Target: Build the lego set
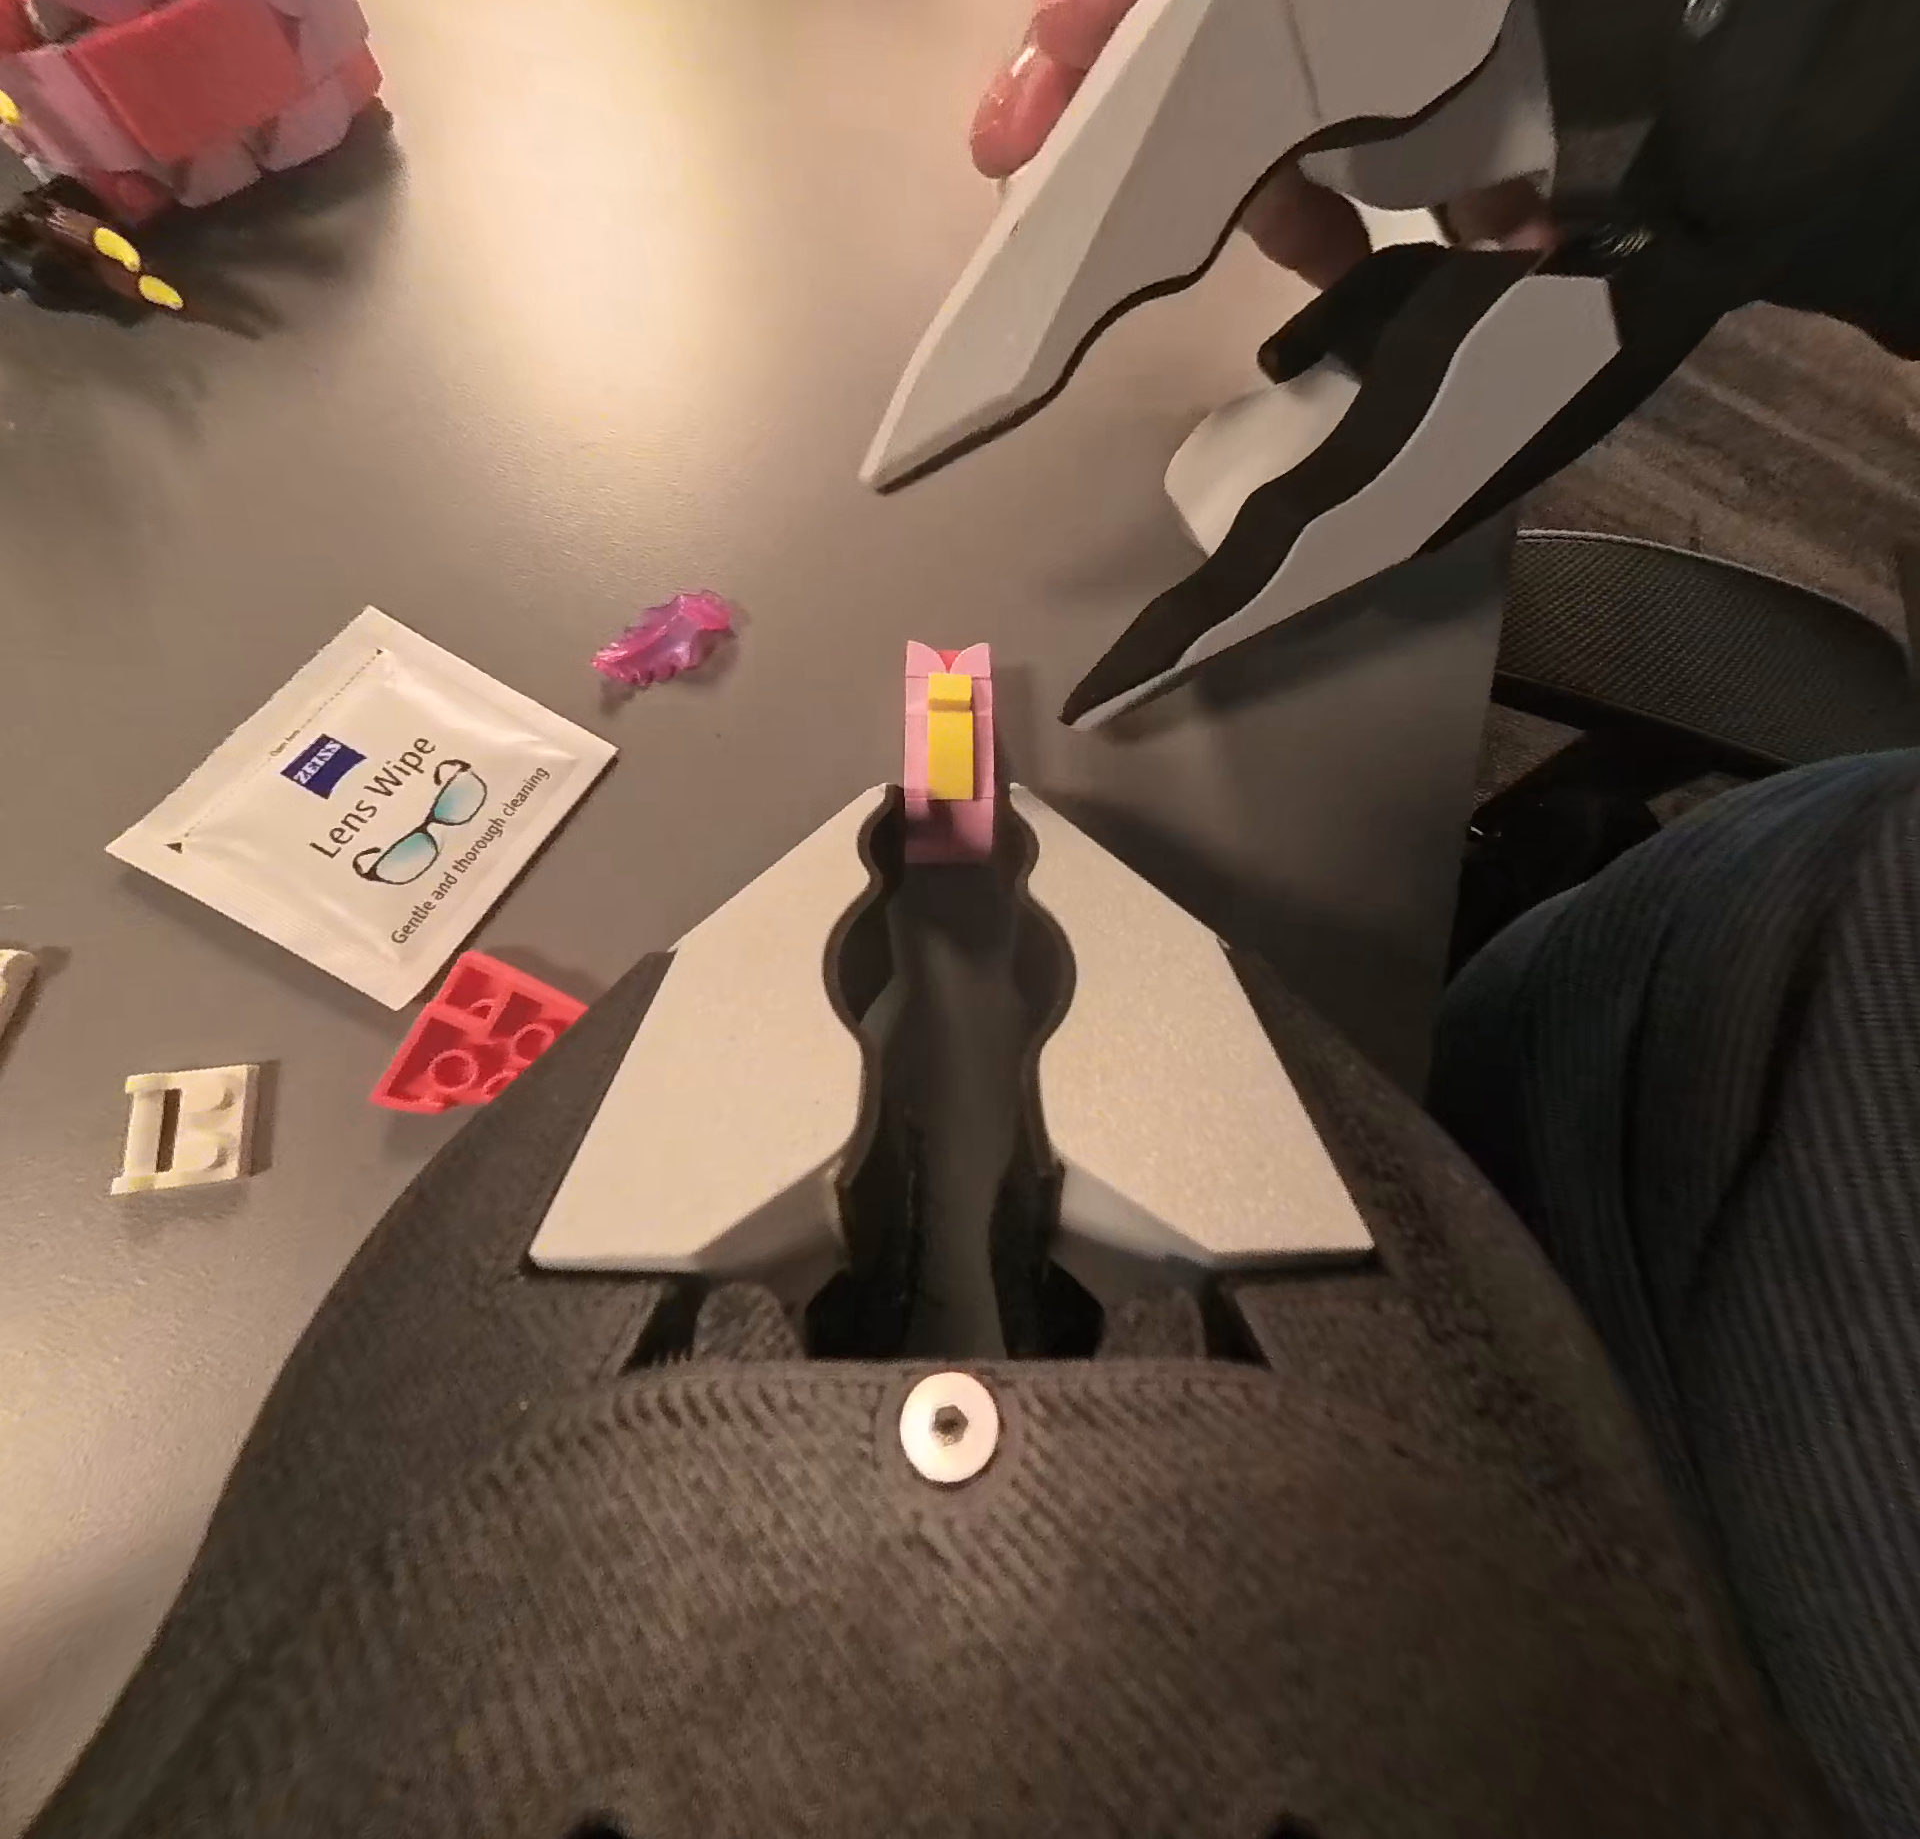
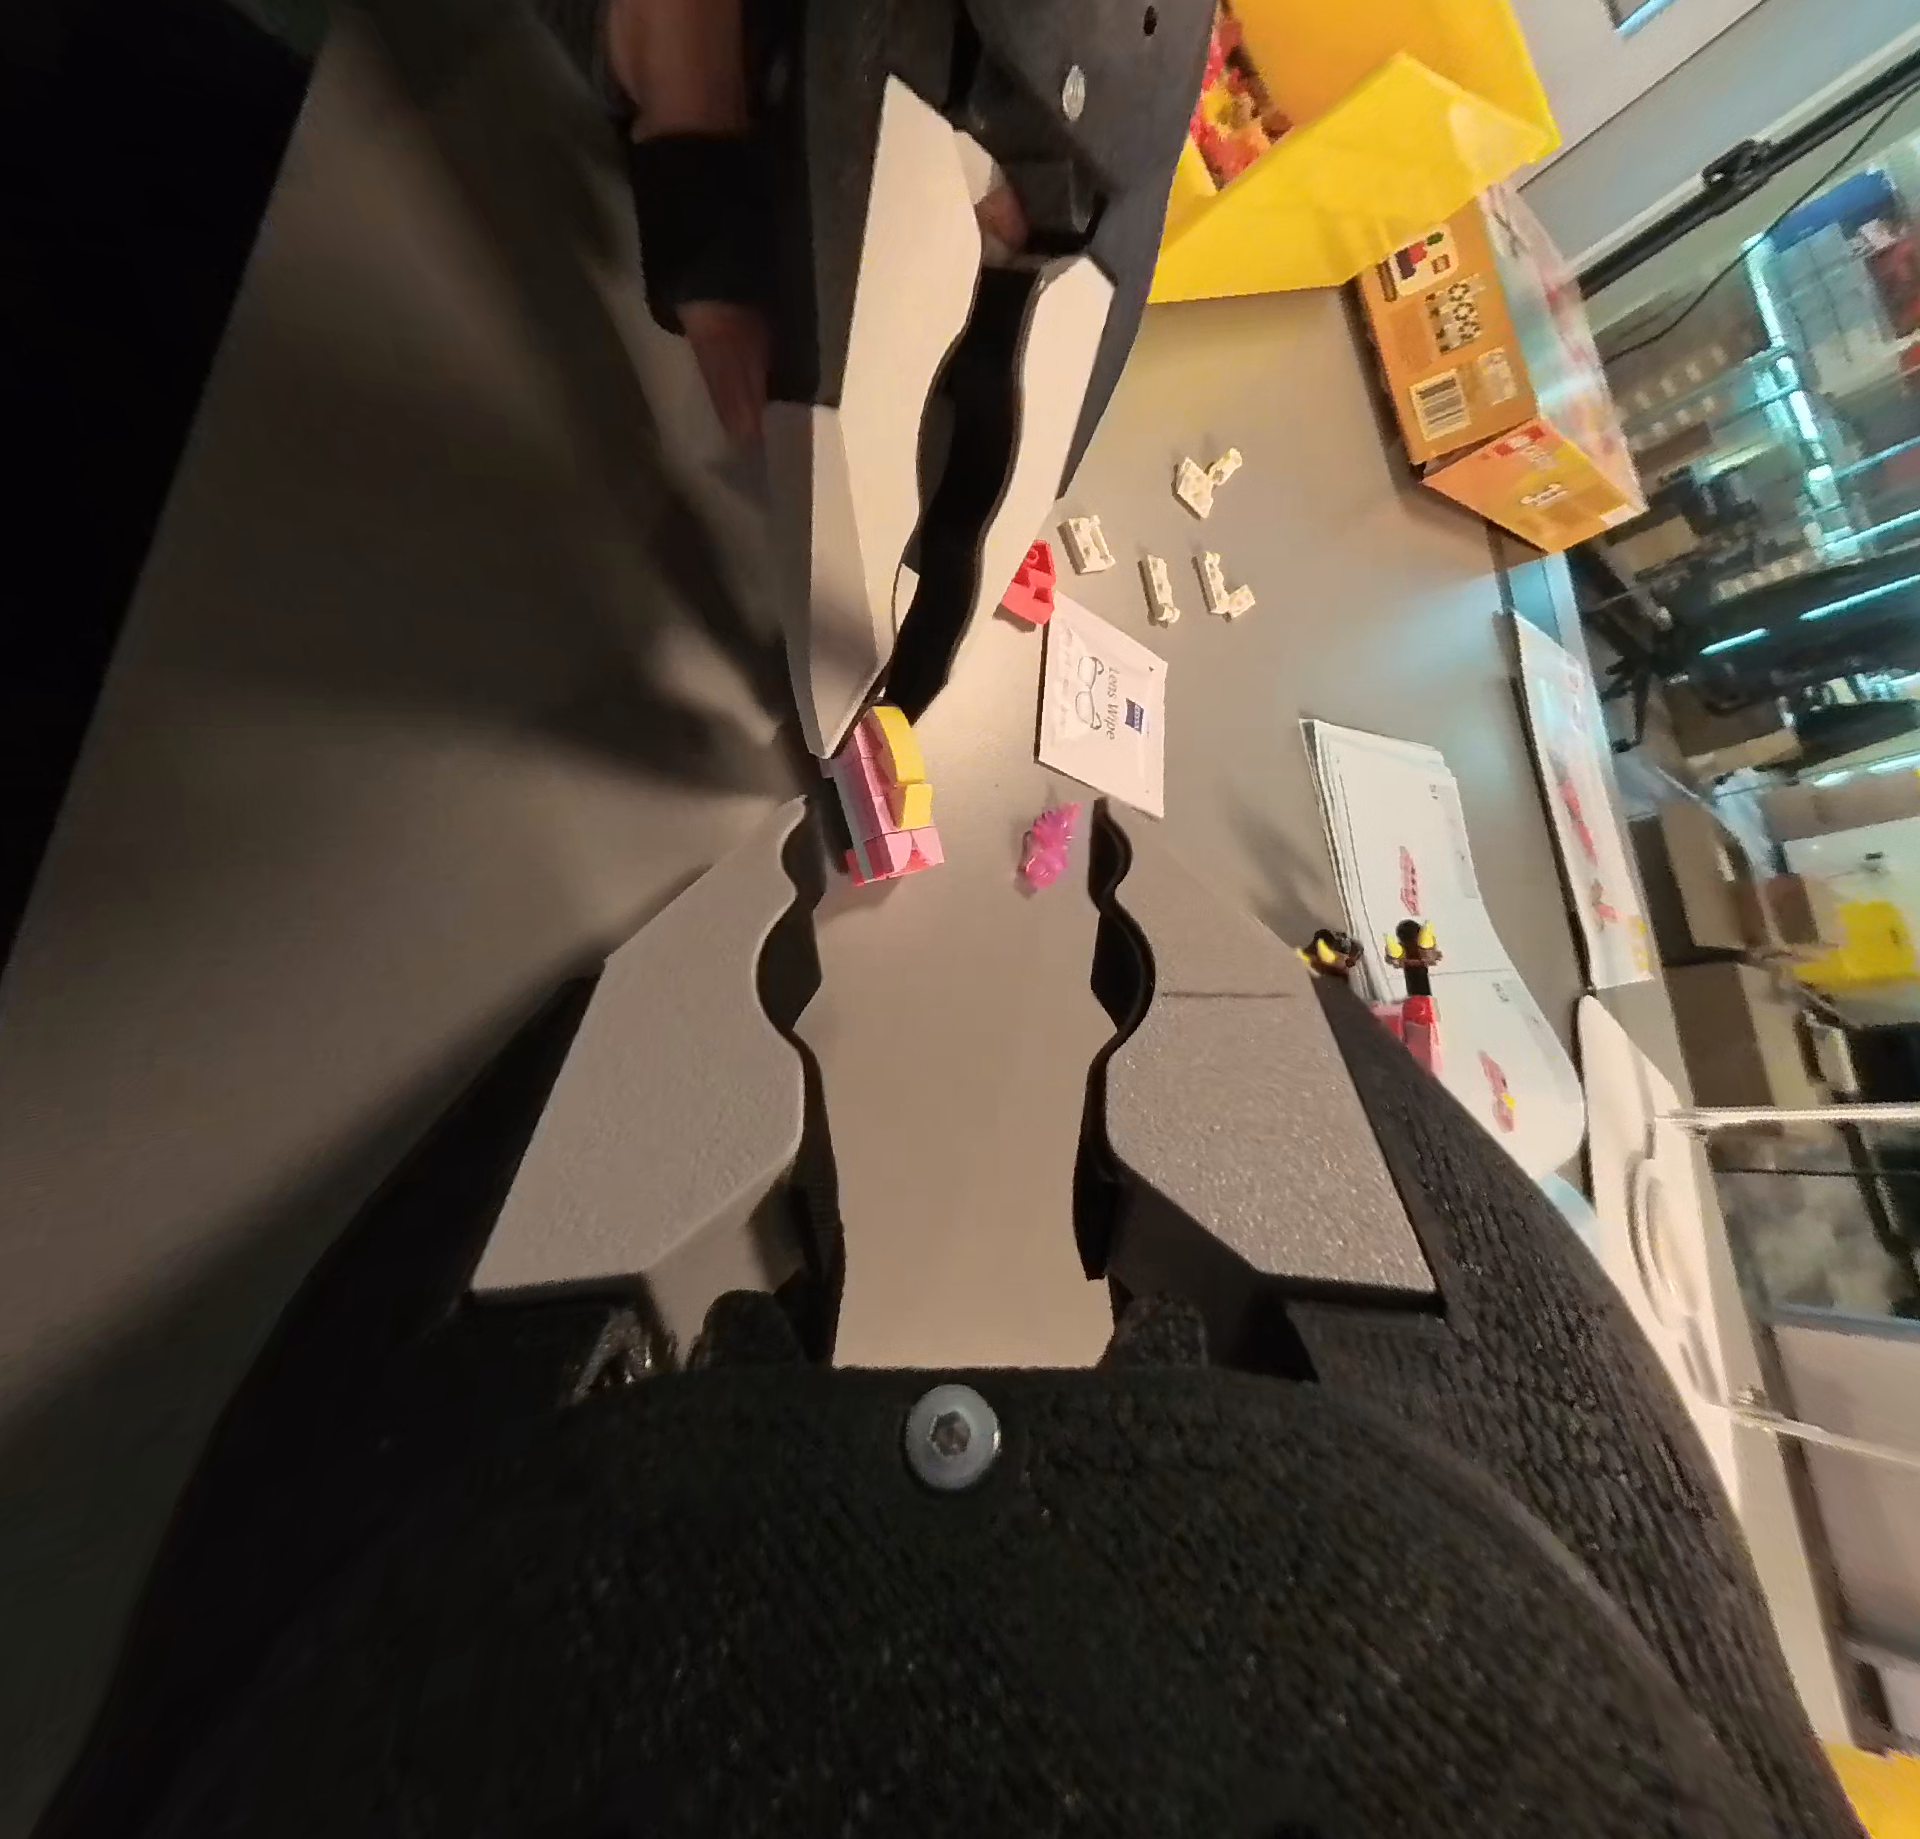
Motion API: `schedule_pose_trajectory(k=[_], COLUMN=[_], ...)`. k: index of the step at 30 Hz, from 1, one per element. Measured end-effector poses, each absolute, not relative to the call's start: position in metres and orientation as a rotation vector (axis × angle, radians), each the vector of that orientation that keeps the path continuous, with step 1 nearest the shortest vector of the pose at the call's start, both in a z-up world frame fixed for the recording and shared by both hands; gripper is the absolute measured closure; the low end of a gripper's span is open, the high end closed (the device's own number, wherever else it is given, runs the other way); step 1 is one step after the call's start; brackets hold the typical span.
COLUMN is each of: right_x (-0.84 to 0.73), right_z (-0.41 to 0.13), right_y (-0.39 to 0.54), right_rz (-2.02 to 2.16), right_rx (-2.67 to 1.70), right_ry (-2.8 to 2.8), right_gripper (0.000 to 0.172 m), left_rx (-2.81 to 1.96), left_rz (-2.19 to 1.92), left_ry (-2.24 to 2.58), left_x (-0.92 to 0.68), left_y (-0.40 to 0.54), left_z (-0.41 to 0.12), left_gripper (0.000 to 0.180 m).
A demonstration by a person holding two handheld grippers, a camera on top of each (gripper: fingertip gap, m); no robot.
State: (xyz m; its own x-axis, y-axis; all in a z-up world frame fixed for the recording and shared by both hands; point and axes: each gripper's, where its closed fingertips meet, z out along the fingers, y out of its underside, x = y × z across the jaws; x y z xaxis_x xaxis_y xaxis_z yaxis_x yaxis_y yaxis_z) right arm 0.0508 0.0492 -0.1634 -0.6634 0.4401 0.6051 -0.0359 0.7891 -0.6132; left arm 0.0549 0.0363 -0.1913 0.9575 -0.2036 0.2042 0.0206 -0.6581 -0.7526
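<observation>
Far left: pink-and-red brick build at table's back corner, dark piece w/ yellow tips just beside it.
Left-centre: white wipe sachet lying flat; red brick studs-down near its lower corner; cream letter tile further left.
Centre: translucent pink leaf piece, loose on table.
Left gripper: narrow, both pads pressed on pink brick stack w/ yellow strip (stack sticks out past the tips).
Right gripper: wide, bare, tips just beside the stack, not touching.
Far right: yellow bin, orange box, paper booklets.
</observation>
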Motion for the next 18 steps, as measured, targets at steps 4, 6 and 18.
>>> schedule_pose_trajectory(k=[4, 6, 18], right_x=[0.05, 0.051, 0.05], right_z=[-0.161, -0.162, -0.15], right_y=[0.048, 0.046, 0.059], right_rz=[0.786, 0.813, 0.995], right_rx=[-0.289, -0.309, -0.467], right_ry=[-2.146, -2.16, -2.101], right_gripper=[0.124, 0.124, 0.129], left_rx=[-2.265, -2.265, -2.262], left_rz=[-0.343, -0.342, -0.345], left_ry=[0.133, 0.137, 0.139], left_x=[0.055, 0.056, 0.056], left_y=[0.036, 0.036, 0.036], left_z=[-0.191, -0.191, -0.191], left_gripper=[0.164, 0.164, 0.164])
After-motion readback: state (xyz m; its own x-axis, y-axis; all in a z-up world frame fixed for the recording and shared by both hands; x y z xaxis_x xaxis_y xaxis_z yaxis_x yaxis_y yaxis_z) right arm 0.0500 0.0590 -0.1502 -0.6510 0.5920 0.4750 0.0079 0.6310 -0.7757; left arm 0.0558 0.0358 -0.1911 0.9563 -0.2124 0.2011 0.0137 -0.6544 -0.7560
